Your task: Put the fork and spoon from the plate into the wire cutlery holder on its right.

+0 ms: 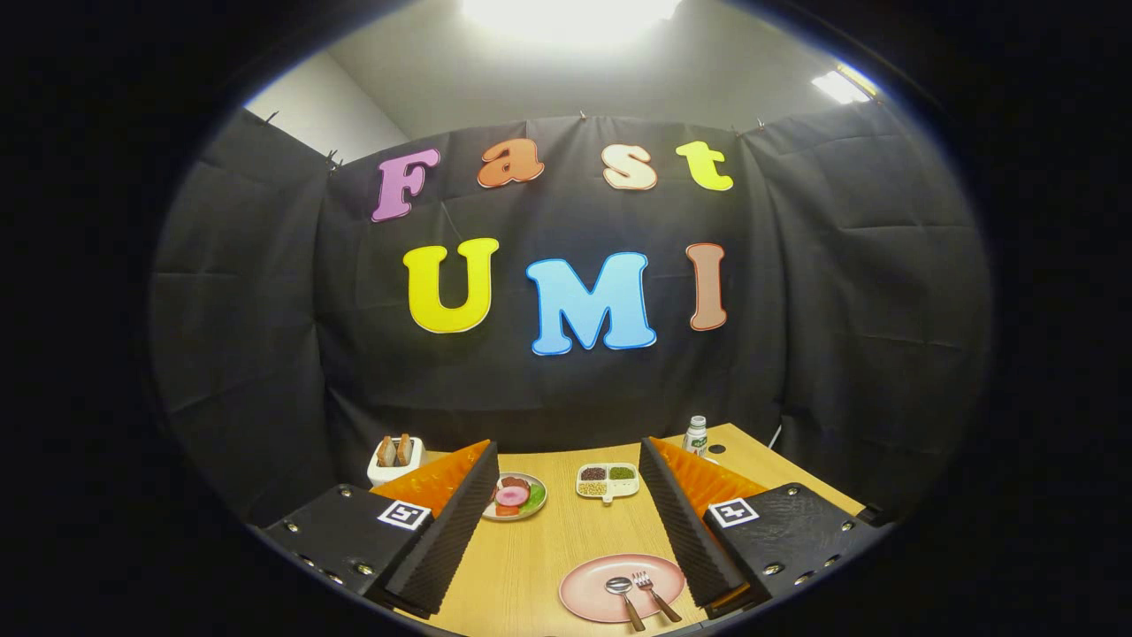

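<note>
The jaws stand spread wide above the desk, holding nothing. Between them, at the near edge, a pink plate carries the spoon and fork side by side.

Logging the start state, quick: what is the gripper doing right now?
Gripper: open, holding nothing; the spoon and fork lie on the pink plate between its fingers.

Staged test booth, not a real kitchen: black cloth wall hung by clips, bare ceiling light. Wooden tabletop set with toaster and food plate.
</note>
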Demonstrator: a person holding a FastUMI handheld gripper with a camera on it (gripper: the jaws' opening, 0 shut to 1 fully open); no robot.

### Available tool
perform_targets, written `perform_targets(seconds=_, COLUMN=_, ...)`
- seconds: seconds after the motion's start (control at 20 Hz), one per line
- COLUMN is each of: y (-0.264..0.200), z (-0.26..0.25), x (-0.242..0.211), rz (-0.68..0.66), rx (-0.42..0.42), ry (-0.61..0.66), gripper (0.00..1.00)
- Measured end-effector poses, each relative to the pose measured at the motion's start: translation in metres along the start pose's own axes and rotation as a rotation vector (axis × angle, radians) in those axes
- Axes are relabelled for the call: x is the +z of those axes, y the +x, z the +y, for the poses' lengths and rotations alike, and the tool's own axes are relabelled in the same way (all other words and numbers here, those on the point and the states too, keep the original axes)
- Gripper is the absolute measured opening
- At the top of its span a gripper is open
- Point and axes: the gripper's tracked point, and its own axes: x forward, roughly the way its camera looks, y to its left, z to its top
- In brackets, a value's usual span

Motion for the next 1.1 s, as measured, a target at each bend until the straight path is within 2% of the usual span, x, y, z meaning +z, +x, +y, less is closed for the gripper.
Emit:
perform_targets(seconds=0.35, y=0.01, z=-0.015, x=-0.026, rz=0.084, rx=-0.035, ry=-0.012, gripper=0.98)
perform_targets(seconds=0.7, y=0.026, z=-0.044, x=-0.09, rz=0.3, rx=-0.105, ry=-0.029, gripper=0.99)
perform_targets(seconds=1.1, y=0.02, z=-0.089, x=-0.177, rz=0.594, rx=-0.202, ry=-0.049, gripper=0.99)
